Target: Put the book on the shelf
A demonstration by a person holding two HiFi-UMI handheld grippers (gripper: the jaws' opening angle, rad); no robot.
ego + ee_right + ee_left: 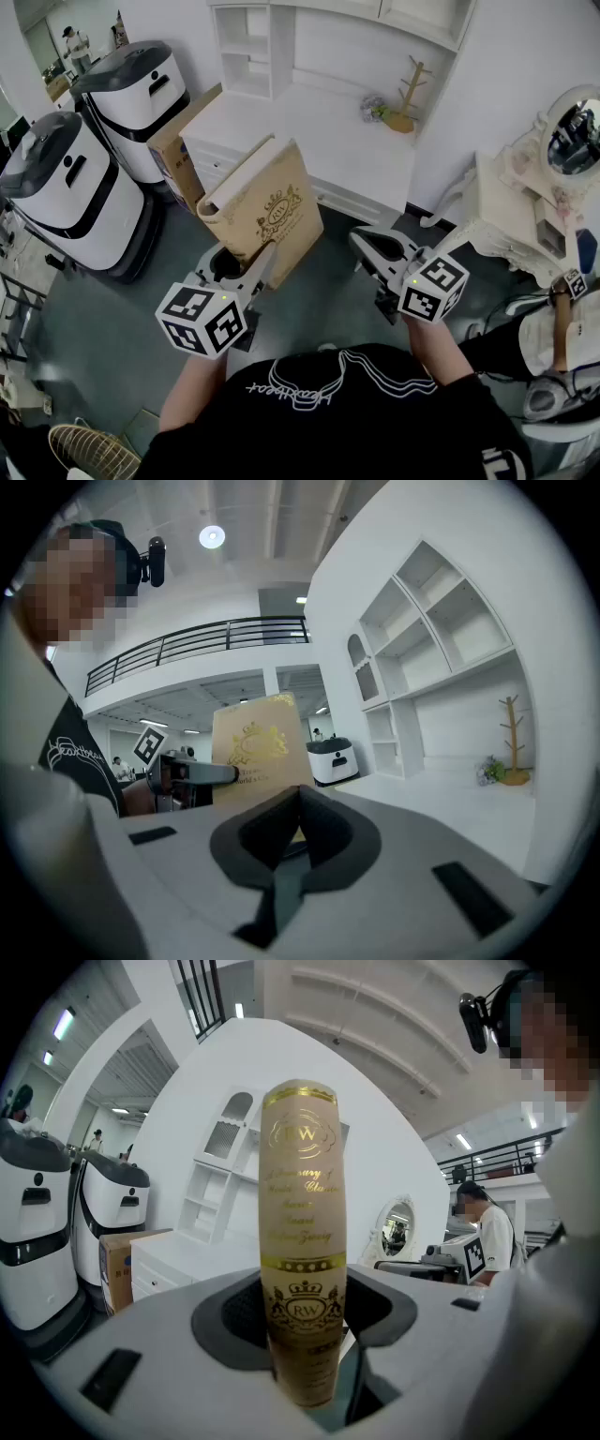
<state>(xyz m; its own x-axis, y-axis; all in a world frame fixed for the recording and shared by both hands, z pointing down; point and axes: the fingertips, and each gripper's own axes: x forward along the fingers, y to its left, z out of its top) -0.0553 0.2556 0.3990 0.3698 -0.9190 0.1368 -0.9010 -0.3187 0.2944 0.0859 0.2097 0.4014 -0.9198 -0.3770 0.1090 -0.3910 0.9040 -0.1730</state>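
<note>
A thick tan book (262, 206) with a gold crest on its cover stands upright and tilted, with my left gripper (246, 267) shut on its lower end. In the left gripper view the book's rounded spine (302, 1232) with gold lettering rises between the jaws. My right gripper (364, 242) hangs to the right of the book, apart from it, its jaws shut with nothing in them. In the right gripper view the pads (281, 822) meet and the book's cover (258, 747) shows beyond. The white shelf unit (248, 47) stands ahead on a white desk (319, 141).
Two white and black machines (70, 192) (136, 94) stand at the left, with a cardboard box (178, 141) beside the desk. A wooden tree stand (408, 94) and a small plant (375, 110) are on the desk. A white vanity with an oval mirror (572, 136) stands at the right.
</note>
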